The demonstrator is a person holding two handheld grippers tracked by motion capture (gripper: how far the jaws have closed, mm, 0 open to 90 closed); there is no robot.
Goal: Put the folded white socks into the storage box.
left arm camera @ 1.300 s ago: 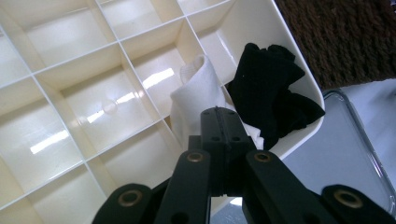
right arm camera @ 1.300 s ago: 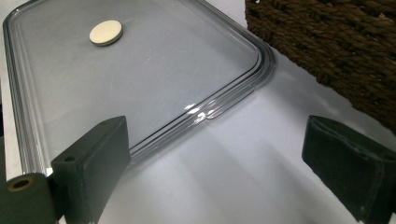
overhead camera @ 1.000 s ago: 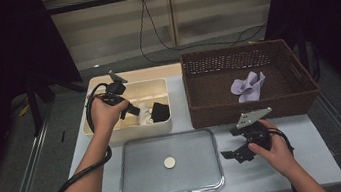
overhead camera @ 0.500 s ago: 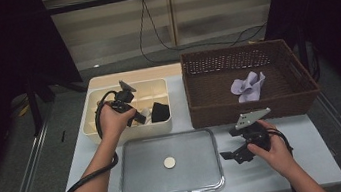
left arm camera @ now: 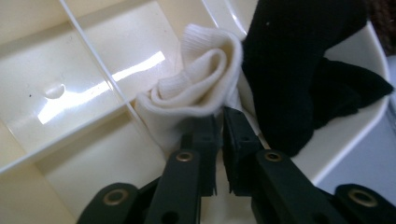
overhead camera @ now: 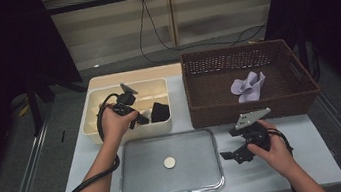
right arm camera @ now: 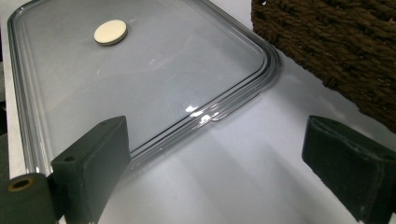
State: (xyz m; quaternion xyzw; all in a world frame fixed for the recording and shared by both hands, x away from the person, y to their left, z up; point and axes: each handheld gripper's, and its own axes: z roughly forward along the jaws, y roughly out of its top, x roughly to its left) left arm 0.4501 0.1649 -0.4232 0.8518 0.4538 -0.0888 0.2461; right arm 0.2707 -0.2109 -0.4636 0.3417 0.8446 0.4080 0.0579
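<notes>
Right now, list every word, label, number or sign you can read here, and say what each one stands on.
None: no readable text on the cream divided box, the white sock, the black sock, the wicker basket, the tray or the small round disc.

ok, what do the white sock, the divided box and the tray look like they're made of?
White sock: soft ribbed knit, matte; ribs show at the rolled cuff. Divided box: cream plastic by the look, glossy; sharp light glints on its floor. Tray: clear, glossy, probably plastic or glass; the grey surface shows through and the rim catches highlights.
</notes>
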